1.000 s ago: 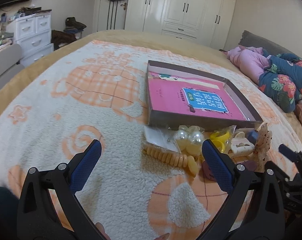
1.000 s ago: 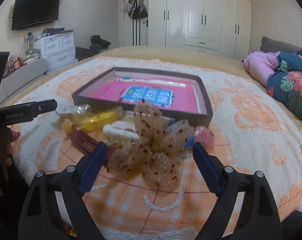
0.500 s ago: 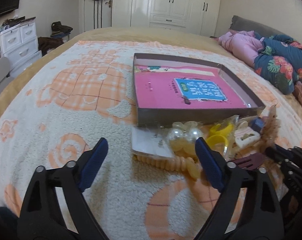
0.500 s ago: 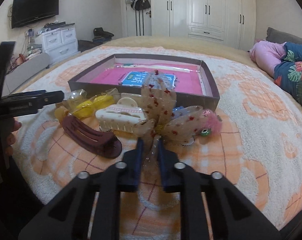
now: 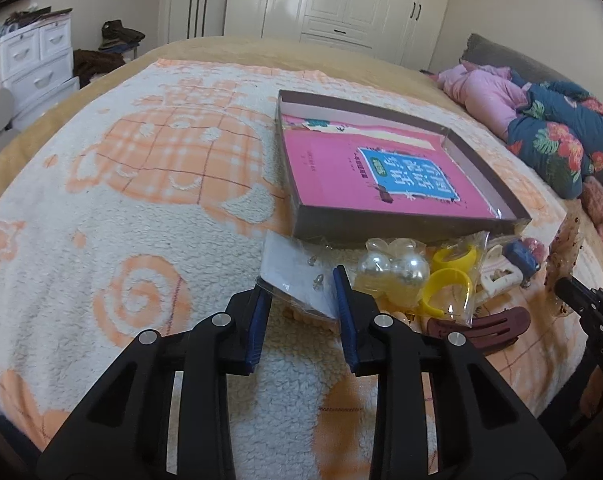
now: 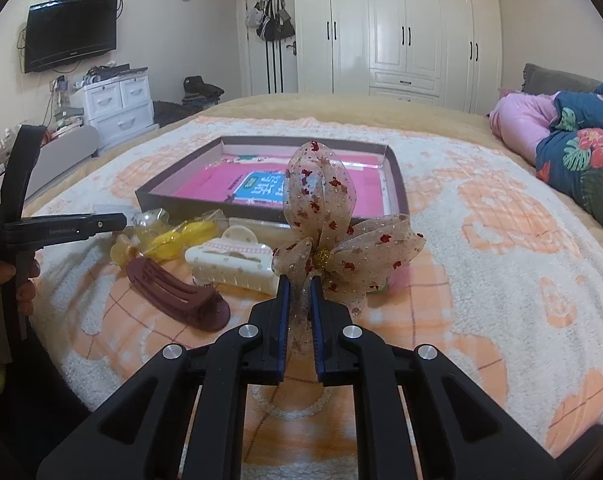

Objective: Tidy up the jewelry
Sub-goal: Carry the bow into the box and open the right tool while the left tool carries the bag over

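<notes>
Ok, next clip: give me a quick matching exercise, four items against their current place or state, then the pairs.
Items:
1. bow
2. earring bag
3. book
4. brown clip

States:
A. lying in the box
B. flat on the blanket, untouched
C. pinched in the right gripper
D. between the left gripper fingers, jaws part closed

Pairs: 1-C, 2-D, 3-A, 4-B
</notes>
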{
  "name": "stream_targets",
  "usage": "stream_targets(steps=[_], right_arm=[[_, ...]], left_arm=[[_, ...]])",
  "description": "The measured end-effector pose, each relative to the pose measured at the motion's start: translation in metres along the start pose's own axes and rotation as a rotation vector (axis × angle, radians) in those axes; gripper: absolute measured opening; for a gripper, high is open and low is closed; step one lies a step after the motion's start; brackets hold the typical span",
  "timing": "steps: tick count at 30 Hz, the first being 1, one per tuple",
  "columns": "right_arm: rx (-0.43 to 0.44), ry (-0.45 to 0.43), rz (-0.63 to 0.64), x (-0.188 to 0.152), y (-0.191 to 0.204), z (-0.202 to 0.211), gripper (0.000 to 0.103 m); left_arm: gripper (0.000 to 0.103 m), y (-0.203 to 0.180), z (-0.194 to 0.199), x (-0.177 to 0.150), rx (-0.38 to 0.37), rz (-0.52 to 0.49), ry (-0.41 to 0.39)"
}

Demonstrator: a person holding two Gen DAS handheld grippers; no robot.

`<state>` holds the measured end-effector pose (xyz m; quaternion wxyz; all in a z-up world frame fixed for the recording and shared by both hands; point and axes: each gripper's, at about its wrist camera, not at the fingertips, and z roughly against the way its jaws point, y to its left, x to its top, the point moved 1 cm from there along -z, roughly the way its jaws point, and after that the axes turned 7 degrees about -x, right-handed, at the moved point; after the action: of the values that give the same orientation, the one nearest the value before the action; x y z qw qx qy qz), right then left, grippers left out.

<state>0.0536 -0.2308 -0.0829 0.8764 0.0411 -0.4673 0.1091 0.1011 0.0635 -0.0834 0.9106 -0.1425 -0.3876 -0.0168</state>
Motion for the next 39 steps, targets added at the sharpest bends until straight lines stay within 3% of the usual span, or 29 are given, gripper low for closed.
stream_targets(steps=[16, 25, 39], right_arm=[[-0.001, -0.048, 0.032, 0.036, -0.009, 0.008, 0.010], [0.000, -0.039, 0.047, 0.067, -0.018, -0.014, 0.010], [-0.029, -0.007, 0.082, 0.098, -0.026, -0.053, 0.011]], left_arm=[[0.021, -0.020, 0.033, 0.027, -0.007, -0.053, -0.113], [0.021, -0.034, 0.019, 0.061, -0.013, -0.092, -0.153], [0.021, -0.051, -0.032, 0.093, -0.060, -0.080, -0.119]])
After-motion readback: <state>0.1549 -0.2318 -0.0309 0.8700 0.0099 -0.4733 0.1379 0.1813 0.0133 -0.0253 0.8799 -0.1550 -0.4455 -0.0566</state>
